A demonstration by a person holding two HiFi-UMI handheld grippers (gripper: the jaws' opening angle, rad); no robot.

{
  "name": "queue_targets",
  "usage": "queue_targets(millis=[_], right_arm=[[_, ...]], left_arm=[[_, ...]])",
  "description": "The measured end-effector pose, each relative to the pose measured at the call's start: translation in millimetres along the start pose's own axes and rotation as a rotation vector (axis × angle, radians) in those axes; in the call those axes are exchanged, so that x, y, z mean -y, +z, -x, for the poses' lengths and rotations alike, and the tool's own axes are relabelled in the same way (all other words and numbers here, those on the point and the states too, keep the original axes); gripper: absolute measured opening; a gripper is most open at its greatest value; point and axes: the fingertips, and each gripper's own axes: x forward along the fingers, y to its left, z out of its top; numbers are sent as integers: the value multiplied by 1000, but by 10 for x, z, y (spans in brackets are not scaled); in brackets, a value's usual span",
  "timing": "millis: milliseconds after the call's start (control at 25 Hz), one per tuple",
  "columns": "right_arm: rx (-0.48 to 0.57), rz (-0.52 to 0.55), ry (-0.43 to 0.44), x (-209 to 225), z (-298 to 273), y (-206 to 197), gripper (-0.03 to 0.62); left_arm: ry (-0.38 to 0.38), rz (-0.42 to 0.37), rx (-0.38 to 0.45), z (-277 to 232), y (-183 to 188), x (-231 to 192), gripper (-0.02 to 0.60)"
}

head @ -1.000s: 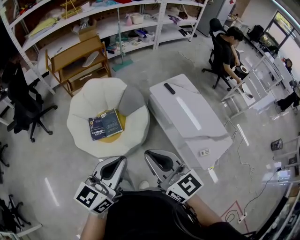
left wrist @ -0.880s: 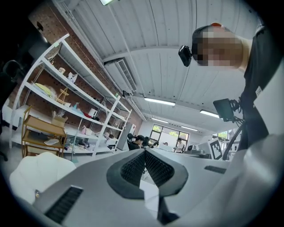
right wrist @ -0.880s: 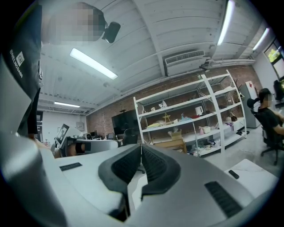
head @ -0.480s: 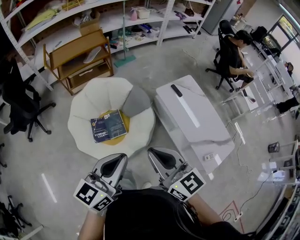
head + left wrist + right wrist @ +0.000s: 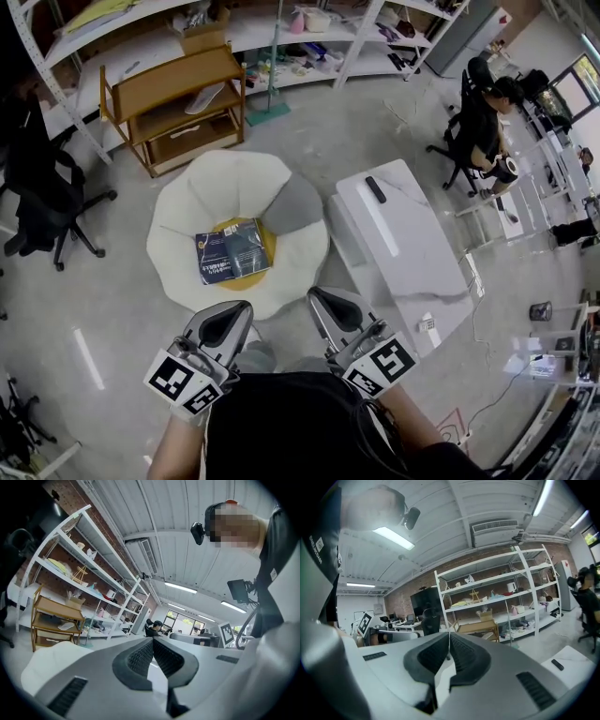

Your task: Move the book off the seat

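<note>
A dark blue book point(image 5: 232, 250) lies flat on the yellow cushion in the middle of a white flower-shaped seat point(image 5: 187, 214). Both grippers are held low against my chest, well short of the seat. The left gripper point(image 5: 228, 312) is shut with nothing in it, its pads point(image 5: 140, 654) pressed together and pointing up toward the ceiling. The right gripper point(image 5: 319, 298) is likewise shut and empty, its pads point(image 5: 459, 653) closed in the right gripper view. Neither gripper view shows the book.
A grey pillow point(image 5: 292, 202) rests on the seat's right side. A white low table point(image 5: 412, 262) with a black remote point(image 5: 375, 189) stands to the right. A wooden shelf unit point(image 5: 173, 105), white racks and a black office chair point(image 5: 42, 192) stand behind. A person sits at far right.
The view has shifted: the seat, book and table now sit further right and lower in the head view. Both grippers stay shut and low.
</note>
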Motion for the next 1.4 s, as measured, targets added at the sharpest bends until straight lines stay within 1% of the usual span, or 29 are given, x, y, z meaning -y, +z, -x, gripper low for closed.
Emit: queue_targets(millis=[160, 280, 520, 640, 800, 1040, 1200, 1400], right_arm=[[-16, -15, 3, -75, -306, -38, 14], [-40, -15, 11, -112, -507, -127, 14], [-80, -23, 49, -129, -746, -243, 14], [-103, -38, 75, -110, -880, -307, 14], [-141, -45, 114, -15, -1067, -431, 15], [-206, -63, 189, 193, -1260, -676, 15], [-276, -81, 249, 280, -1353, -951, 15], [-360, -91, 305, 344, -1391, -1371, 15]], left_arm=[[11, 24, -16, 192, -2, -311, 6], [35, 43, -28, 309, -65, -535, 6], [92, 87, -47, 425, -209, -785, 6], [130, 106, -63, 447, -273, -927, 8], [200, 149, -76, 419, -418, -1173, 8], [280, 180, -112, 274, -701, -1437, 8], [342, 236, -126, 200, -991, -1659, 16], [410, 324, -155, 147, -1510, -1957, 52]])
